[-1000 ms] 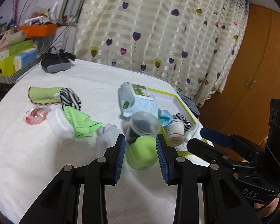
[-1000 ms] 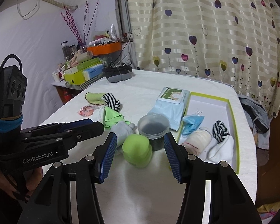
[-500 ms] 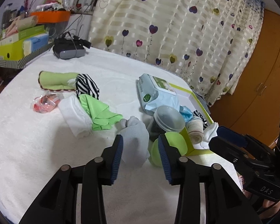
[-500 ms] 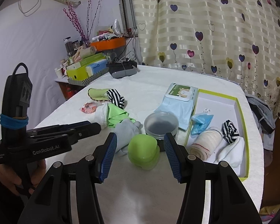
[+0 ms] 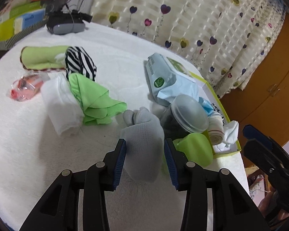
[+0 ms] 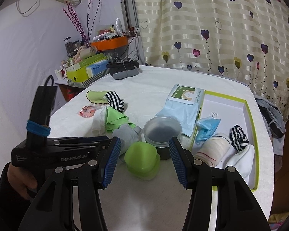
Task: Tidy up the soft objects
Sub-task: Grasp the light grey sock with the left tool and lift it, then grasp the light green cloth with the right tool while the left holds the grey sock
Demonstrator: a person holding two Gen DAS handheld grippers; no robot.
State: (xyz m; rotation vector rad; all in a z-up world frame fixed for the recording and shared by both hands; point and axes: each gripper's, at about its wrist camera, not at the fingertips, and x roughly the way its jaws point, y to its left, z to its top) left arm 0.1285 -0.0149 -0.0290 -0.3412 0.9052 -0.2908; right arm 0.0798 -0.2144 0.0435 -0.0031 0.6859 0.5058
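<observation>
Just beside grey sock (image 5: 142,140): green cup (image 5: 194,150).

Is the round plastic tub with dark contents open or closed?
Closed. A clear lid sits flat on the tub, its rim reaching all the way around, and the dark contents show only through it.

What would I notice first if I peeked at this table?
Probably the bright green squishy thing right at the front, between the right gripper's open fingers. Beside it, a grey sock lies between the left gripper's open fingers. On the right, a green-edged box holds rolled socks and a blue mask.
</observation>
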